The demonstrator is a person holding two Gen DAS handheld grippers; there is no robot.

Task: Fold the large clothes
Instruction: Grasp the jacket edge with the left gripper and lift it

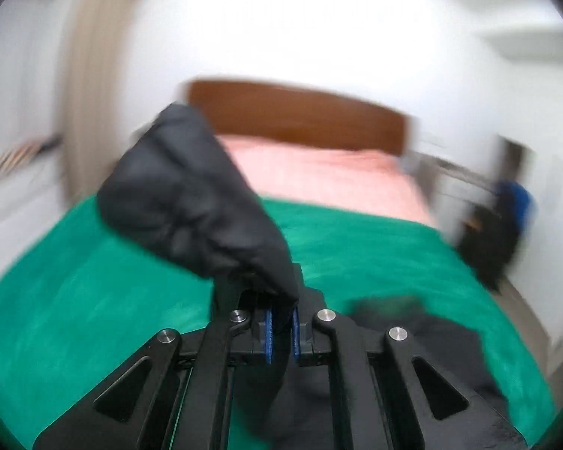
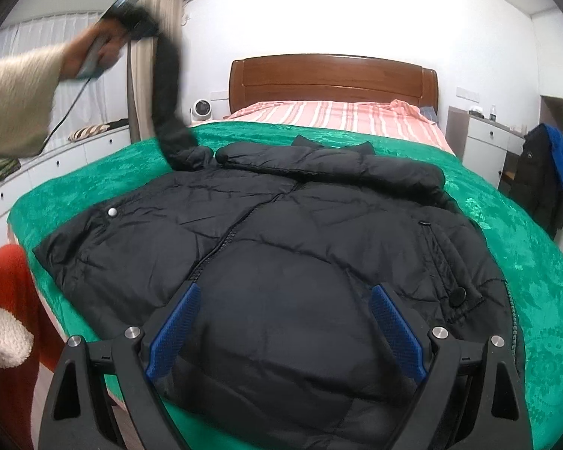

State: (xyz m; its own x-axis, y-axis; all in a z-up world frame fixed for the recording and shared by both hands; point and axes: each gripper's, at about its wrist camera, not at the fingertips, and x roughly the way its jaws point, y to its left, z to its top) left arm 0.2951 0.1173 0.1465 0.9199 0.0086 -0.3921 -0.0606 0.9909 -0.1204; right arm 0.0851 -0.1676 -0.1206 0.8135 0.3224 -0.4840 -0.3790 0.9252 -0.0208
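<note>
Bedroom setup, with a green blanket spread over most of the bed. Nearest in the right wrist view, the right gripper sits low in the frame with its blue pads spread wide, nothing between them, hovering over the hem of a black puffer jacket. That jacket lies flat, front up, across the middle of the blanket. Its sleeve is lifted toward the upper left of the frame, where the left gripper has its pads pinched on the cuff; the left wrist view is very blurry. Beyond the blanket there's pink striped bedding, then a wooden headboard against the white wall.
</note>
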